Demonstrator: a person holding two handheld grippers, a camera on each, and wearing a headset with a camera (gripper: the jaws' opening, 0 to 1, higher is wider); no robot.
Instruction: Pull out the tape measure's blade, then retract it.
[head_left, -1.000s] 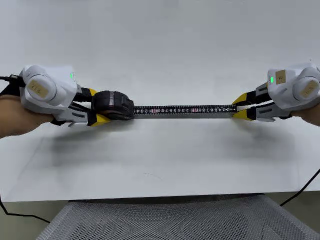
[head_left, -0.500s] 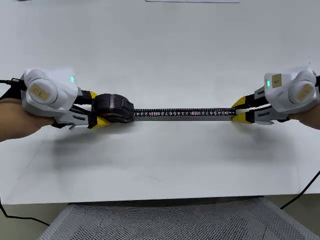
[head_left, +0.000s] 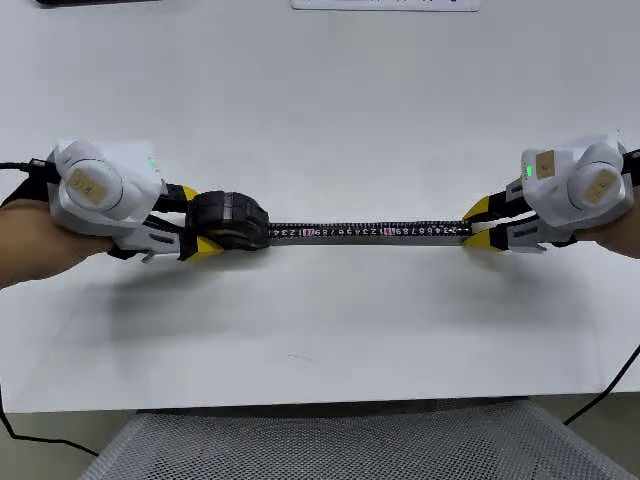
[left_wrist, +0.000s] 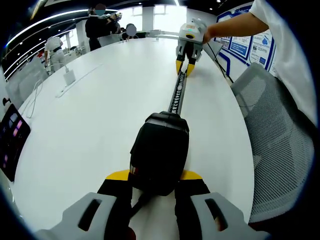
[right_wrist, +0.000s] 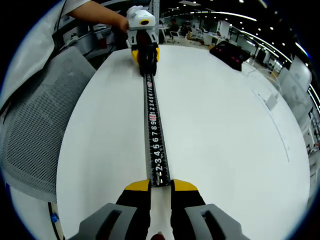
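Observation:
A black tape measure case (head_left: 228, 220) sits in my left gripper (head_left: 200, 220), which is shut on it just above the white table (head_left: 320, 330). In the left gripper view the case (left_wrist: 160, 150) fills the space between the yellow-tipped jaws of the left gripper (left_wrist: 156, 176). The blade (head_left: 365, 231) runs out straight to the right, its numbers face up. My right gripper (head_left: 478, 224) is shut on the blade's end. The right gripper view shows the blade (right_wrist: 154, 130) leading from my right gripper (right_wrist: 160, 186) to the far case (right_wrist: 145, 64).
A grey mesh chair (head_left: 330, 445) stands below the table's near edge. A black cable (head_left: 612, 378) hangs at the right. In the left gripper view a small white stand (left_wrist: 69, 76) and a dark device (left_wrist: 12, 135) lie off to the left, with people at the far end.

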